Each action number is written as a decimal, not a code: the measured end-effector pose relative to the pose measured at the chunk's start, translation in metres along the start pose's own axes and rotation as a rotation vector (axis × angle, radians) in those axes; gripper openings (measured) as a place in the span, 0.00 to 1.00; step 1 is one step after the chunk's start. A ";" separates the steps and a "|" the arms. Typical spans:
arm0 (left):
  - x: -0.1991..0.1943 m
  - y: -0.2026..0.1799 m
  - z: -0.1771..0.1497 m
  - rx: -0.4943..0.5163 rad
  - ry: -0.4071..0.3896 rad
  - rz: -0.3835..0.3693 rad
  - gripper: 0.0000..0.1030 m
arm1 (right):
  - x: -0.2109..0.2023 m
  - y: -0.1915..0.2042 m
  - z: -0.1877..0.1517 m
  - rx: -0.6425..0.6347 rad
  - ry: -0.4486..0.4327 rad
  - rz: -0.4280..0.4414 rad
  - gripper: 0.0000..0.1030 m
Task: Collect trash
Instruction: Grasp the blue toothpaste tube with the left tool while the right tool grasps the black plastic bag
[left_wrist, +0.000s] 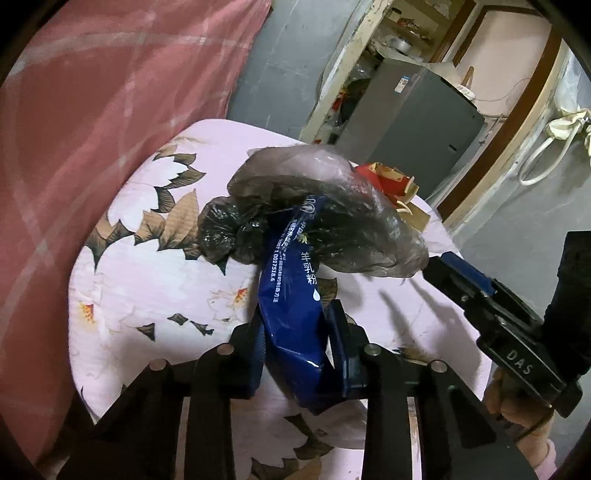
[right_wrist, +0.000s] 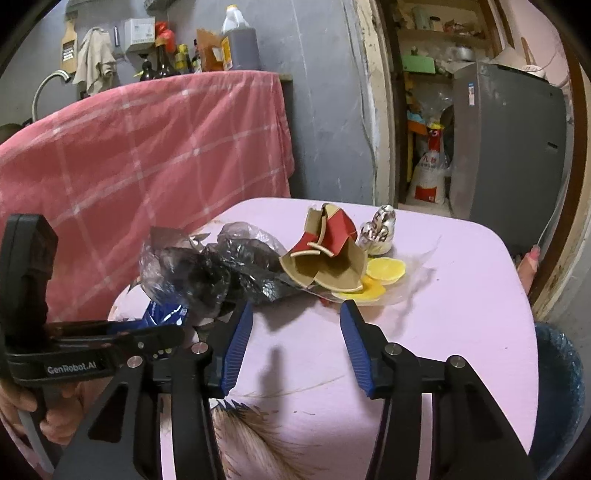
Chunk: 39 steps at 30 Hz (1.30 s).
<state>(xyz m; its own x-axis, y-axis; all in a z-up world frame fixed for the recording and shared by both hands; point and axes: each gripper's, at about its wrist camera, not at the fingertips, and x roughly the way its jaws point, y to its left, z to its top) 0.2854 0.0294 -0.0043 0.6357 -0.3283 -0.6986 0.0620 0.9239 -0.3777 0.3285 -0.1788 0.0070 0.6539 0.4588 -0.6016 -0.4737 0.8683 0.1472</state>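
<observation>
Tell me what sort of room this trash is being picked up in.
Probably a lived-in home kitchen or eating corner: a grey refrigerator stands by a cluttered pantry doorway, dark sauce bottles line a ledge, and a curved metal tap shows behind the pink checked cloth.

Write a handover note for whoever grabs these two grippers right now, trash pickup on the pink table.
Left gripper: jaws shut on the blue pouch.
Right gripper: jaws open, nothing between them, aimed at the pile.
On the table: dark plastic bags over the pouch's far end, torn red paper cup, yellow slices, small foil wrapper.
Done: pouch gripped.
Left: bags, cup, slices and wrapper to collect.
</observation>
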 end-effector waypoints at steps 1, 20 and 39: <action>-0.003 0.002 -0.001 -0.007 -0.004 -0.002 0.24 | 0.001 0.001 0.000 -0.002 0.002 0.004 0.46; -0.034 0.055 0.011 -0.148 -0.092 0.066 0.11 | 0.047 0.043 0.028 -0.068 0.113 0.072 0.49; -0.042 0.058 0.007 -0.205 -0.116 0.055 0.08 | 0.063 0.054 0.022 -0.106 0.161 0.093 0.04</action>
<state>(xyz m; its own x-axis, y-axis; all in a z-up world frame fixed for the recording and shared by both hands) 0.2679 0.0978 0.0075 0.7185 -0.2430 -0.6518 -0.1249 0.8767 -0.4645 0.3568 -0.0992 -0.0056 0.5058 0.4925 -0.7083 -0.5925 0.7951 0.1298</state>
